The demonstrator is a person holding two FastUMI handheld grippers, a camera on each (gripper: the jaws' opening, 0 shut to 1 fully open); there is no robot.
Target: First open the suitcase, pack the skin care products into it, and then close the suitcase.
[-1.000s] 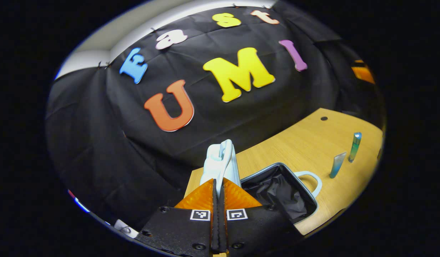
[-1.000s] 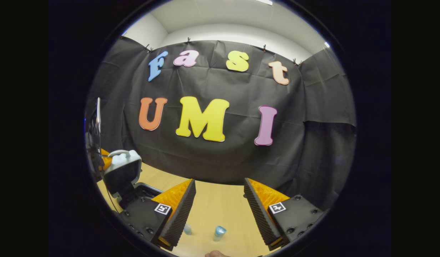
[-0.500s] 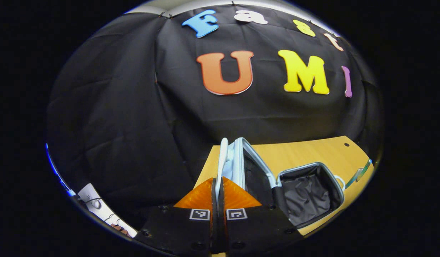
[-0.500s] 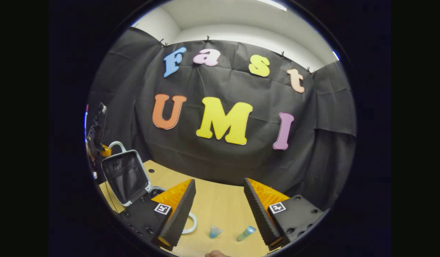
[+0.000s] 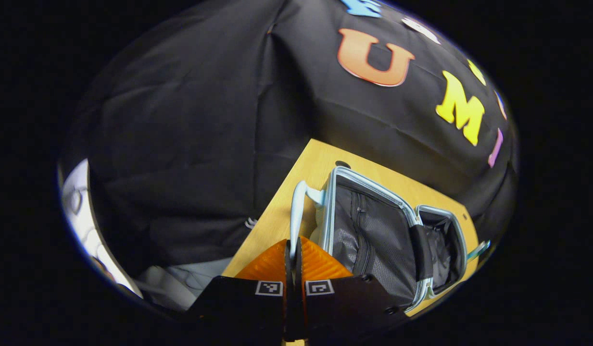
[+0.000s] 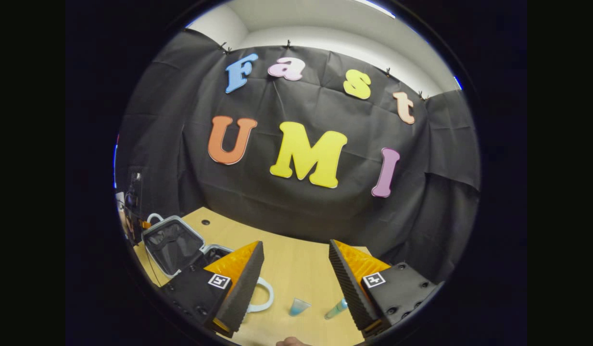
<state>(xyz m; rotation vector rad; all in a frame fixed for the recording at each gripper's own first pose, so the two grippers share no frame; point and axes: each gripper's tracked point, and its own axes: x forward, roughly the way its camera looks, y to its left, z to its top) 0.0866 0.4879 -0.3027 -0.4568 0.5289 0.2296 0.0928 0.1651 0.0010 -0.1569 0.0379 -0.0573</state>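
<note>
In the left gripper view the left gripper [image 5: 293, 250] has its fingers pressed together on the pale carrying handle [image 5: 296, 211] of the suitcase lid [image 5: 368, 235], whose loop runs straight ahead from the fingertips and stands nearly on edge. Just right of that handle the lid leans far back with its dark mesh lining and zip pocket facing up, and beyond it, joined along the hinge, lies the suitcase base [image 5: 443, 250] with loose black lining. Lid and base rest end to end on the wooden table [image 5: 301, 168], their long axis running away from the left gripper toward the table's far right. In the right gripper view the right gripper [image 6: 296, 269] hangs above the table with its fingers well apart and nothing between them. Just ahead of it and low between the fingers lie the two skin care items: a small blue-tinted tube [image 6: 298, 305] standing on its cap, and a slim teal tube [image 6: 335, 309] lying tilted, close beside the right-hand finger. The open suitcase [image 6: 173, 242] sits well off to that gripper's left, with a second pale handle [image 6: 263, 294] by the near finger. The right gripper is plainly the nearer to the tubes, so picking them looks like its job, carrying leftward into the base.
</note>
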